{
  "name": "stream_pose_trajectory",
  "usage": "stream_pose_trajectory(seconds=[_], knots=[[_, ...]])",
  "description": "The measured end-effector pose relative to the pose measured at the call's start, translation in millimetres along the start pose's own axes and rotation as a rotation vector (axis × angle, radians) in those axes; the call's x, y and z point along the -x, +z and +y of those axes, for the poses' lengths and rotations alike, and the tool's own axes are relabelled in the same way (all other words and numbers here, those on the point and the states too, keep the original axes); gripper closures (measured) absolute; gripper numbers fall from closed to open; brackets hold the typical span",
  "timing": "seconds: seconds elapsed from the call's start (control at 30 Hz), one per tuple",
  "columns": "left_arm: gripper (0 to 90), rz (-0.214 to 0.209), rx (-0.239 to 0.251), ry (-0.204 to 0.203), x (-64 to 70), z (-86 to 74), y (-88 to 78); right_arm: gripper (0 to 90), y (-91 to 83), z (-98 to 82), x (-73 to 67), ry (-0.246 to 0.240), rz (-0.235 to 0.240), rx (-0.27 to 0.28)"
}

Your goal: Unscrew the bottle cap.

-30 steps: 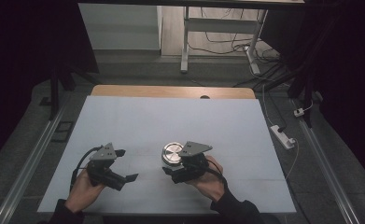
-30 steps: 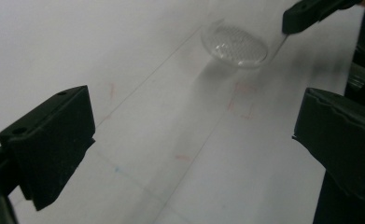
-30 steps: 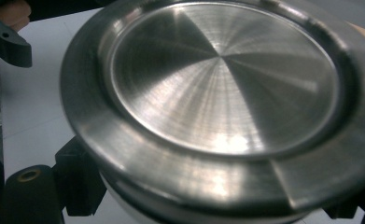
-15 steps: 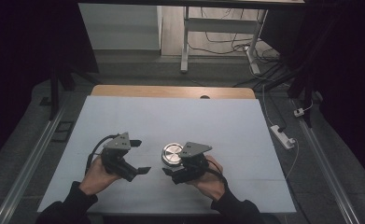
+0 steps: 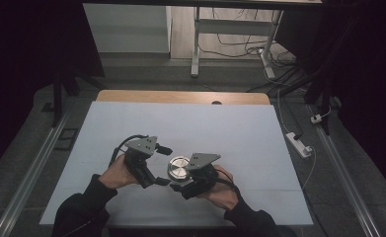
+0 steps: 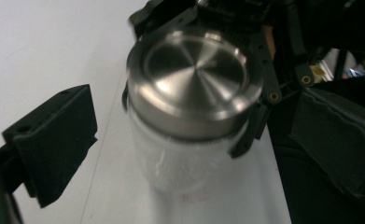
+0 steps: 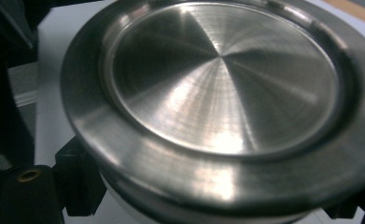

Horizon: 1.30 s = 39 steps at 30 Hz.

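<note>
Brushed steel is the material of the round lid that sits on a white, frosted jar. In the high view the jar stands on the pale table, a little below the middle of the frame, between the two grippers.

The right gripper comes in from the lower right of the high view, held by the person's right hand. Its grey three-cornered plate lies just right of the lid. In the left gripper view, its black jaws are seen on both sides of the jar, just under the lid's rim, in the upper middle and right of the frame, so this gripper is closed around the jar. In the right gripper view the lid takes nearly the whole frame, and a black jaw part touches the jar under the rim at lower left.

The left gripper is held by the left hand, left of the jar in the high view. Its jaws stand wide apart and hold nothing. In the left gripper view one black jaw is at the lower left of the frame, apart from the jar, with bare table between them. The lid there is in the upper middle, seen from above and a little tilted in the frame.

A dark sleeve covers the left forearm at the bottom left of the high view.
</note>
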State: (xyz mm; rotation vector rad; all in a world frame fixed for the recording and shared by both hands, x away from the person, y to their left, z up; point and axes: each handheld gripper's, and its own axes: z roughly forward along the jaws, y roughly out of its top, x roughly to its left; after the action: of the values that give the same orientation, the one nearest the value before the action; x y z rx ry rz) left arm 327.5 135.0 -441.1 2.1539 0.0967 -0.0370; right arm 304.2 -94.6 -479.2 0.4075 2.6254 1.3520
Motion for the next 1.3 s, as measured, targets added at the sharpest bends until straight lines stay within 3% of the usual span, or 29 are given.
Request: stream_pose_trajectory(seconds=[0.07, 0.1, 0.23, 0.43, 0.5, 0.53, 0.57, 0.63, 0.67, 0.7, 0.73, 0.77, 0.83, 0.9, 0.93, 0.97, 1.0, 1.03, 1.1, 1.17, 1.23, 1.3], knots=[[4.1, -0.036, -0.003, 0.021, -2.0, 3.2, 4.2, 14.9, 1.0, -0.3, -0.5, -0.006, 0.02, -0.004], [5.4, -0.069, -0.02, 0.059, -2.3, 6.1, 8.9, 14.8, 1.3, -0.3, -0.8, -0.006, 0.027, -0.007], [7.8, -0.091, -0.052, 0.092, -3.1, 10.5, 16.1, 14.8, 1.7, -0.1, -1.8, -0.016, 0.045, -0.011], [18.3, -0.105, -0.034, 0.097, -8.1, 12.5, 21.1, 14.8, 0.8, 0.8, -3.0, -0.029, 0.057, -0.011], [18.6, -0.085, -0.021, 0.08, -8.3, 11.4, 22.0, 14.9, 0.5, 0.6, -1.3, -0.018, 0.04, -0.011], [18.6, -0.036, -0.016, 0.041, -6.9, 11.8, 23.7, 14.9, 0.4, 0.5, -0.3, -0.009, 0.025, -0.014], [18.7, -0.036, -0.016, 0.041, -6.9, 11.8, 23.7, 14.9, 0.5, 0.3, 1.0, -0.001, 0.008, -0.015], [18.7, 0.02, -0.015, 0.003, -3.9, 13.6, 25.6, 14.9, 0.0, -0.2, 3.1, 0.018, -0.018, -0.012], [18.8, 0.093, -0.013, -0.036, 1.2, 16.7, 28.4, 14.9, -0.5, 0.0, 3.8, 0.032, -0.031, -0.012], [18.9, 0.093, -0.013, -0.036, 1.2, 16.7, 28.4, 14.9, -0.9, 0.2, 4.3, 0.041, -0.052, -0.007], [18.9, 0.166, -0.018, -0.066, 6.9, 20.6, 31.4, 14.9, -1.4, 0.4, 4.8, 0.048, -0.066, -0.006], [18.9, 0.166, -0.018, -0.066, 6.9, 20.6, 31.4, 14.9, -1.6, 0.6, 5.1, 0.059, -0.086, -0.002], [18.9, 0.237, -0.015, -0.091, 12.7, 24.0, 34.3, 14.9, -1.9, 0.6, 5.3, 0.068, -0.105, -0.001], [18.9, 0.28, 0.001, -0.125, 15.6, 25.9, 36.2, 14.9, -2.5, 0.8, 5.2, 0.085, -0.136, 0.008], [18.6, 0.281, 0.007, -0.134, 15.4, 26.2, 35.9, 14.9, -3.6, 1.6, 4.7, 0.097, -0.159, 0.017], [17.8, 0.263, 0.051, -0.154, 13.4, 26.1, 32.9, 14.9, -4.6, 1.5, 4.9, 0.098, -0.158, 0.025], [13.2, 0.263, 0.051, -0.154, 13.4, 26.1, 32.9, 14.9, -4.6, 1.5, 4.9, 0.098, -0.158, 0.025], [8.0, 0.218, 0.091, -0.17, 7.8, 25.3, 23.9, 14.9, -5.9, 1.6, 5.8, 0.096, -0.151, 0.037], [6.7, 0.211, 0.11, -0.167, 6.3, 24.3, 18.2, 14.9, -6.4, 1.6, 5.8, 0.095, -0.143, 0.04], [4.1, 0.155, 0.116, -0.144, 2.9, 21.9, 8.1, 14.9, -6.9, 1.7, 5.8, 0.089, -0.101, 0.038], [3.4, 0.114, 0.083, -0.097, 2.0, 19.6, 2.7, 14.9, -6.6, 1.7, 5.6, 0.083, -0.083, 0.036], [2.9, 0.066, 0.041, -0.043, 2.5, 17.7, 1.8, 14.9, -4.8, 2.4, 2.6, 0.058, -0.022, 0.031]])
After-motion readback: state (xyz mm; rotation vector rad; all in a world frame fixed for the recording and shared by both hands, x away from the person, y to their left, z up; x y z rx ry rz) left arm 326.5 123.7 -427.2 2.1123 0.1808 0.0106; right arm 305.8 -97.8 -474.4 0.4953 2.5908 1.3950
